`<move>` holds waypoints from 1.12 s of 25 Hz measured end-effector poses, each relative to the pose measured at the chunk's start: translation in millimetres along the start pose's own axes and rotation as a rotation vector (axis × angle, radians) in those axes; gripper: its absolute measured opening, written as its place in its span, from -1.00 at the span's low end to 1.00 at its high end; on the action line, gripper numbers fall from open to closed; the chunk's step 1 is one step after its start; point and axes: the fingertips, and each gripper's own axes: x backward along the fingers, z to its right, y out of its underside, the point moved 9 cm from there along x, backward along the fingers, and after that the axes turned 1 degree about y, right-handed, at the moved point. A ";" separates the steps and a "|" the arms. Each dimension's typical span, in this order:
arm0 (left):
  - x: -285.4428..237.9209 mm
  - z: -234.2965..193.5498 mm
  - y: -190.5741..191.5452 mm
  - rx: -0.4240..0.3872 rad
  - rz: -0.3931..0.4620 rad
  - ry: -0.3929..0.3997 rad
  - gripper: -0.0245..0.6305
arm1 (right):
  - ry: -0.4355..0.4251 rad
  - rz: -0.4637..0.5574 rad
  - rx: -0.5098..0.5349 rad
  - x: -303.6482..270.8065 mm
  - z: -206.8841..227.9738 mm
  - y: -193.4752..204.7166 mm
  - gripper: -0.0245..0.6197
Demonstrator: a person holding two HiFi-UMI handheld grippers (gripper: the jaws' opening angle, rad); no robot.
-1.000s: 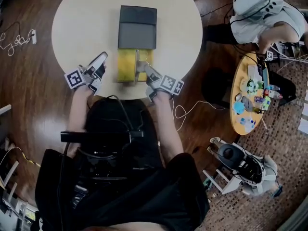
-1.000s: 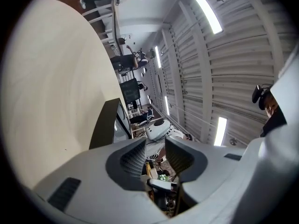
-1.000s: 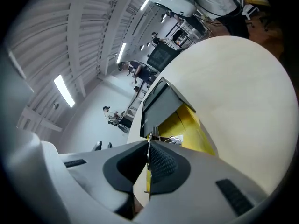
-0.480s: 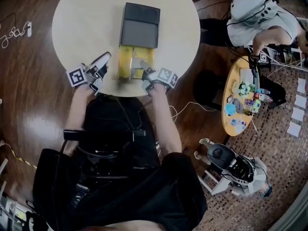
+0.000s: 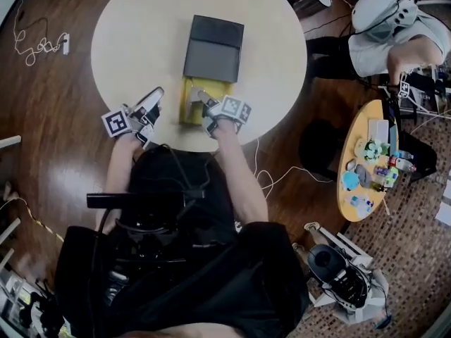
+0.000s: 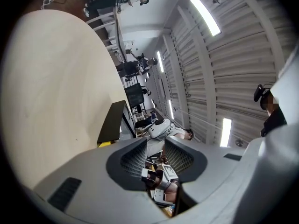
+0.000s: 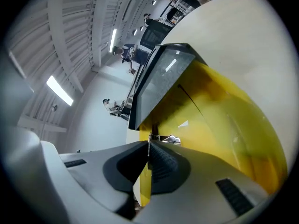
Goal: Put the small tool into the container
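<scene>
A yellow container [image 5: 189, 108] with its dark grey lid [image 5: 213, 48] swung back lies on the round table [image 5: 127, 41]. My right gripper [image 5: 196, 94] reaches over the container's near end, shut on a thin metal tool [image 7: 149, 137] that pokes out between the jaws. In the right gripper view, the yellow container [image 7: 219, 125] and the raised lid [image 7: 161, 78] fill the frame ahead of my right gripper [image 7: 148, 149]. My left gripper [image 5: 156, 95] hovers at the table's near edge, left of the container. It is open; its jaws have just been closing slightly, with nothing between them [image 6: 156, 160].
Another person [image 5: 384, 27] bends over at the upper right beside a small yellow table [image 5: 345, 153] loaded with toys. Cables [image 5: 42, 48] lie on the wooden floor at the left. A grey machine [image 5: 338, 266] stands at the lower right.
My right gripper has moved forward and down over the yellow container's near end. The left gripper has stayed by the table edge.
</scene>
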 end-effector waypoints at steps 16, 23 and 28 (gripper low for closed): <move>-12.3 3.8 12.0 -0.018 -0.040 -0.063 -0.59 | 0.029 -0.159 0.092 -15.8 -0.6 11.9 -0.94; -20.9 3.1 14.1 -0.020 -0.060 -0.044 -0.59 | 0.044 -0.193 0.099 -13.9 -11.0 11.2 -0.41; -24.6 0.8 16.1 -0.011 -0.068 -0.032 -0.59 | 0.076 -0.167 0.138 -5.7 -17.4 10.7 -0.38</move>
